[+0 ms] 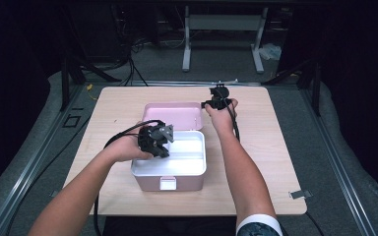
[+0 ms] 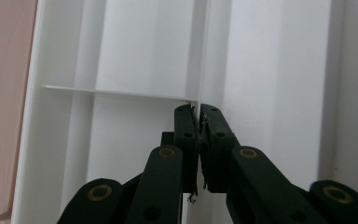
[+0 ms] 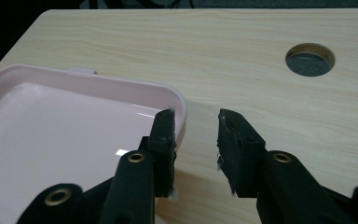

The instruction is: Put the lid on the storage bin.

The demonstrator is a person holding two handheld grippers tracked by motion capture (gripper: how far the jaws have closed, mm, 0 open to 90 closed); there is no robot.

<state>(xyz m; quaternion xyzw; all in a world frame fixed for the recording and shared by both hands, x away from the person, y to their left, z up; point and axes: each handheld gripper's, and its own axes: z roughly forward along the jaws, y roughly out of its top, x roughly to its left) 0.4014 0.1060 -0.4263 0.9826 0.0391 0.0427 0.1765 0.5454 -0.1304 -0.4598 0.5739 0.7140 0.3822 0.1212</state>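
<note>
Pale wood table [image 1: 256, 162], pink box [image 1: 170, 183] mid-table: my left tongs [image 2: 198, 112] clamped on its white divider [image 2: 199, 56], right tongs [image 3: 196, 122] apart beside the open lid's [image 3: 74, 121] corner; next, I judge, lift the insert.

- The wooden table [image 1: 270, 162] bears a round hole [image 3: 310, 59] in its top.
- A small metal clip [image 1: 300, 194] sits at the table's near right edge.
- A grey metal stand [image 1: 224, 37] rests on the floor beyond the table.
- Black cables [image 1: 133, 69] lie on the floor beyond the table's far left corner.
</note>
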